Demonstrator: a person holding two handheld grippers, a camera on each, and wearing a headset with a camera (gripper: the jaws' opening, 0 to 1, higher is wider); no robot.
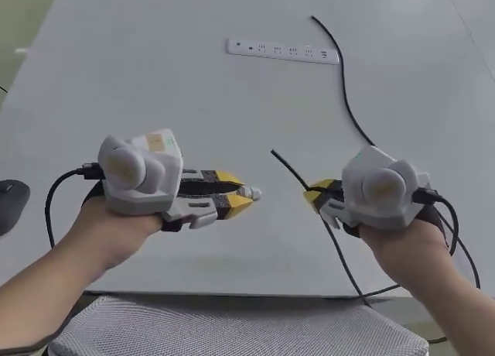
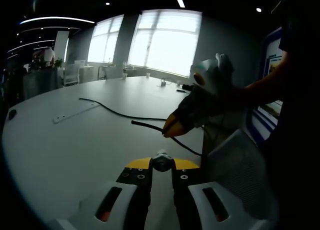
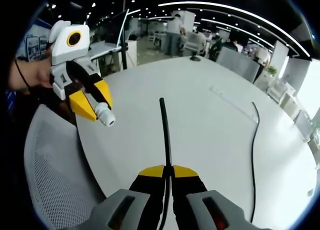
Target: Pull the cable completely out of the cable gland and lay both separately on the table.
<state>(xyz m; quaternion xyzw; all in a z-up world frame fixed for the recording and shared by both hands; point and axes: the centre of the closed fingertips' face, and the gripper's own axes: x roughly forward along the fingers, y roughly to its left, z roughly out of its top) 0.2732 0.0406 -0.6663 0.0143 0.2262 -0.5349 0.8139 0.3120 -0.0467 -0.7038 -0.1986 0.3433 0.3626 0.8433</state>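
- At the lower left of the head view, the left gripper [image 1: 241, 194] points toward the right. Its yellow-tipped jaws are pinched narrow on the pale cable gland [image 1: 251, 193], which pokes out past the tips.
- At the lower right, the right gripper [image 1: 312, 195] points toward the left, with its jaws closed tight on the black cable [image 1: 289, 168].
- The cable's free end slants up and left from those tips. The rest of the cable drops toward the bottom edge, past the near rim of the grey table [image 1: 155, 85].
- Gland and cable end are apart, with bare tabletop showing between them.
- In the left gripper view the gland sits at bottom centre between the tips. The other gripper is at centre right, with the cable end sticking out to the left.
- In the right gripper view the cable runs straight up from bottom centre, and the gland-holding gripper is at upper left.
- A white power strip [image 1: 282, 51] lies at top centre, and a black cord [image 1: 344, 85] runs past its right end.
- A dark mouse [image 1: 11, 201] sits at the left edge, and a mesh chair [image 1: 232, 325] lies along the bottom.
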